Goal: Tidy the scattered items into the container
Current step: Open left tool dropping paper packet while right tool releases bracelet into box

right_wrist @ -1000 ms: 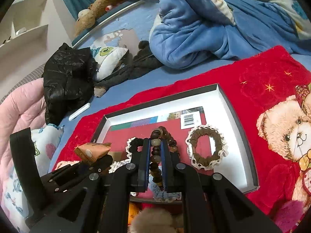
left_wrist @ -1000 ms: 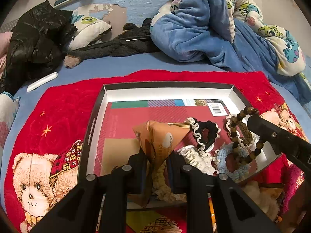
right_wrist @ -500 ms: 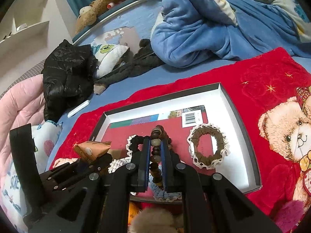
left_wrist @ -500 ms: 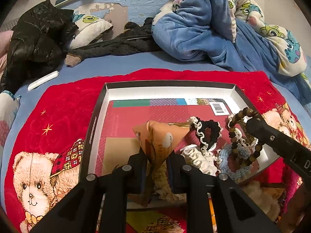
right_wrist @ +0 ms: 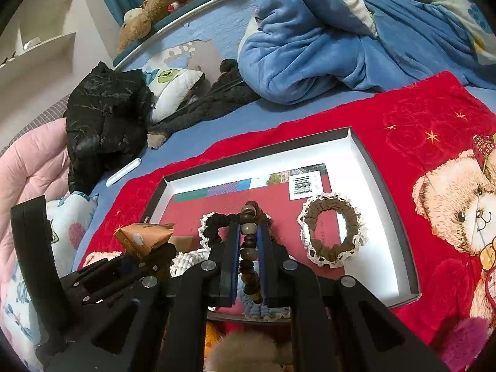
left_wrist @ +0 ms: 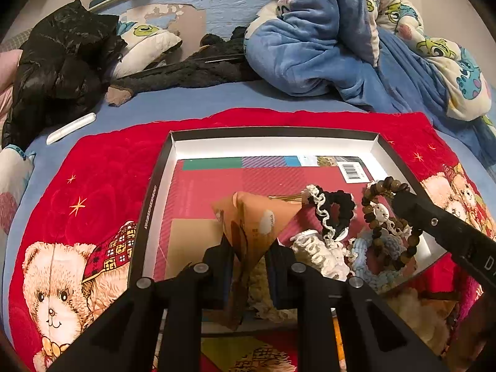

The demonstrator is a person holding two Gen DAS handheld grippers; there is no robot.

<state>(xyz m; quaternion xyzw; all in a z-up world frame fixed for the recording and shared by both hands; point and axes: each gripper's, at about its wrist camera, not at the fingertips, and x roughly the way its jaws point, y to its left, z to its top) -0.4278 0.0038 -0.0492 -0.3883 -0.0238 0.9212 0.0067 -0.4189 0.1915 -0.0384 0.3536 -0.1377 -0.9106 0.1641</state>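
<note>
Wooden bead bracelet (right_wrist: 249, 245) sits between the right gripper (right_wrist: 249, 248) fingers, which are easing apart, over the box's (right_wrist: 384, 204) near edge. Left gripper (left_wrist: 248, 266) fingers stay clamped on an orange paper packet (left_wrist: 254, 217) above that same edge.

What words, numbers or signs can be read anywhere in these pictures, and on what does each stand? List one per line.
Barcode on the white label of the red book in the box: digits too small to read.
Print on the orange paper packet: blurred, unreadable.
White lettering along the box wall: too small to read.
White letter "D" on the right gripper: the rest is cut off.
</note>
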